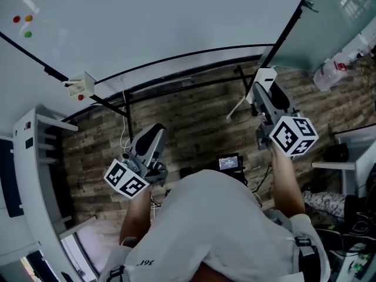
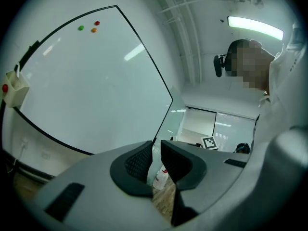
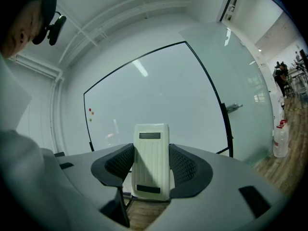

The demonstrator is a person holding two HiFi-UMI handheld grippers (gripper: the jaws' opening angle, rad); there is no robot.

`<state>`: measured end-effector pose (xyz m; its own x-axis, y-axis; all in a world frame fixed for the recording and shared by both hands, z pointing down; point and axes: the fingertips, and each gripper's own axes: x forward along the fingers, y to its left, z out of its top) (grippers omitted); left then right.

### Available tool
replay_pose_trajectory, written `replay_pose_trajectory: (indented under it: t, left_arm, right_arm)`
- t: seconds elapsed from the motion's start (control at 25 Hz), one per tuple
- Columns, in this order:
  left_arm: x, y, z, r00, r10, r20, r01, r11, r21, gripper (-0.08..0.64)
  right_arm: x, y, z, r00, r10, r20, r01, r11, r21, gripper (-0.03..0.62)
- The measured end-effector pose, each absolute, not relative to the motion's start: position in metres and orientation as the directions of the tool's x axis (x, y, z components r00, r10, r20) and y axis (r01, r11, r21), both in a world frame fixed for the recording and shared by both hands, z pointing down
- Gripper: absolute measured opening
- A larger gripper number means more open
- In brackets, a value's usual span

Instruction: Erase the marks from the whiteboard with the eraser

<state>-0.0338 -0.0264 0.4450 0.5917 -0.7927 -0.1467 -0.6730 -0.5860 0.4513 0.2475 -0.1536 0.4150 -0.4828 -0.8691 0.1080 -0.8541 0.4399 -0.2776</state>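
The whiteboard (image 1: pixel 176 16) fills the top of the head view, and I see no pen marks on it in any view. My right gripper (image 1: pixel 264 90) points at the board's lower right part and is shut on a white ribbed eraser (image 1: pixel 262 78). In the right gripper view the eraser (image 3: pixel 151 160) stands upright between the jaws of that gripper (image 3: pixel 151 153), short of the whiteboard (image 3: pixel 159 95). My left gripper (image 1: pixel 151 135) hangs lower at the left. Its jaws (image 2: pixel 155 153) are shut to a thin slit and hold nothing, with the whiteboard (image 2: pixel 86 81) ahead on its left.
Three coloured magnets (image 1: pixel 23 22) sit at the board's top left. A small white box (image 1: pixel 81 85) hangs on its lower left frame. A spray bottle (image 1: pixel 332 72) stands on the wooden floor by a glass wall (image 1: pixel 341 16). A white shelf unit (image 1: pixel 35 175) stands at the left.
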Motion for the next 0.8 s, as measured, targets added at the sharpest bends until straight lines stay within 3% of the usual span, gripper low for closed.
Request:
replay_pose_trajectory:
  t: [0.8]
  left_arm:
    - [-0.014,-0.026,0.451,0.596,-0.791,-0.140,-0.664,-0.584,0.467,0.055]
  right_arm:
    - [0.233,-0.136,0.440,-0.548,-0.822,0.158,-0.828,0.506,-0.240,0.248]
